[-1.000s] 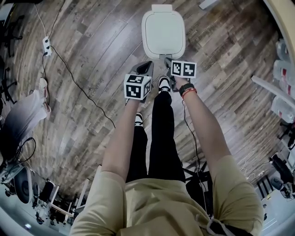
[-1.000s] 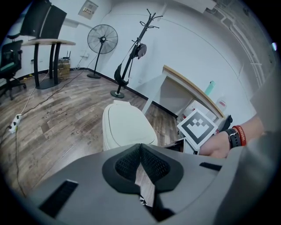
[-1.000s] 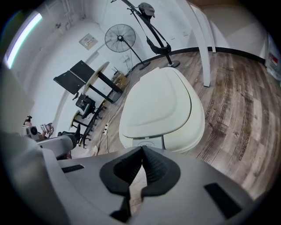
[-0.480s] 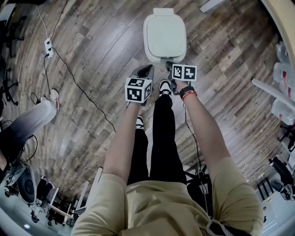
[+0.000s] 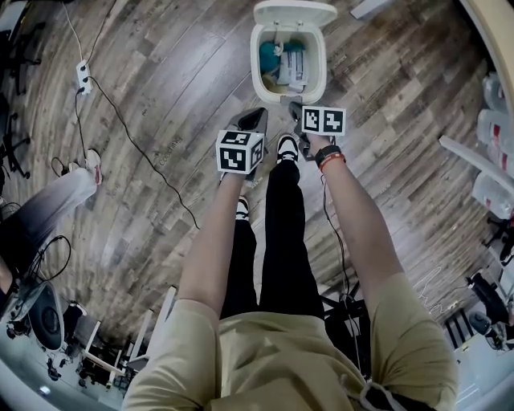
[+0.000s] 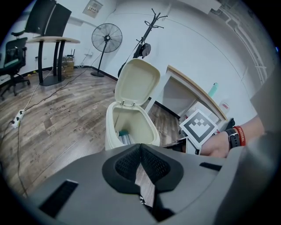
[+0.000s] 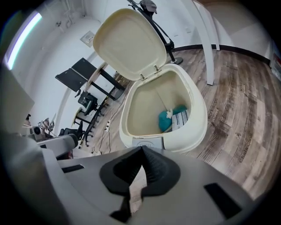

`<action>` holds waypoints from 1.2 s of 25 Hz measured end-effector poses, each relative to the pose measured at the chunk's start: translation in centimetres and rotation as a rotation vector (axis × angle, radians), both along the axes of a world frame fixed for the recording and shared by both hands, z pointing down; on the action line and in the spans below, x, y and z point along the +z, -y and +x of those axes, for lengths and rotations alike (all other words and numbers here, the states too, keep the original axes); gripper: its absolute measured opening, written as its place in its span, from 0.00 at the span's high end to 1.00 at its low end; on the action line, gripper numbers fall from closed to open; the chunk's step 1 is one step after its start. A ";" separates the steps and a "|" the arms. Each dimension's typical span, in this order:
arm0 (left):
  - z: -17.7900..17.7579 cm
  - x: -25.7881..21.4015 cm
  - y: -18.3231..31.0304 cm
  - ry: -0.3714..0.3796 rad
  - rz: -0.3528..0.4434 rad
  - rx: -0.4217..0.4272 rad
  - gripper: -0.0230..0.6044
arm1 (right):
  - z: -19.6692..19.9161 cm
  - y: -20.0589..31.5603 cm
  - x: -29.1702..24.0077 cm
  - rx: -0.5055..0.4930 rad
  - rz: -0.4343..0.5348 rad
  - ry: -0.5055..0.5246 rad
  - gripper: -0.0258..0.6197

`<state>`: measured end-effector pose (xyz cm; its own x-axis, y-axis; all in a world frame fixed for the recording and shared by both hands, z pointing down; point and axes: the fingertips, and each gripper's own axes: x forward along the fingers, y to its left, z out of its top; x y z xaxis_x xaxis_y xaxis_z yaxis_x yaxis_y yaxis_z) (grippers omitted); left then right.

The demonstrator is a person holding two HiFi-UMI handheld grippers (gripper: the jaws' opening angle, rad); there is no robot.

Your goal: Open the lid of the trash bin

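The cream trash bin stands on the wood floor ahead of me, its lid swung up and back. Inside lie a teal item and some paper. In the right gripper view the bin gapes wide with the lid upright, and my right gripper is shut and empty just before the grey plate on the bin's front rim. My left gripper is shut on nothing, short of the bin and a little left of it. Seen from the head, the two grippers hover side by side near the bin's front.
My shoe is planted just behind the bin. A power strip with a black cable lies at far left, and another person's leg is there too. A fan, coat rack and desk stand behind the bin.
The bin's lid, down a second ago, has sprung up and the inside now shows. Both grippers stayed almost in place. The other person at left has shifted.
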<state>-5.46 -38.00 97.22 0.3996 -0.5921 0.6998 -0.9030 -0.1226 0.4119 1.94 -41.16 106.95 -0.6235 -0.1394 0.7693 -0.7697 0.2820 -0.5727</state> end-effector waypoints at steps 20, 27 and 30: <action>-0.9 -8.6 -4.1 0.050 -0.019 -0.004 0.92 | 1.6 -2.9 -10.4 0.058 0.014 -0.019 0.94; -1.6 -16.8 -5.1 0.077 0.036 0.037 0.93 | 1.4 -4.8 -18.8 0.063 0.076 -0.013 0.94; -1.5 -20.4 -6.6 0.083 0.054 0.037 0.93 | 1.8 -6.5 -22.2 0.109 0.097 -0.007 0.94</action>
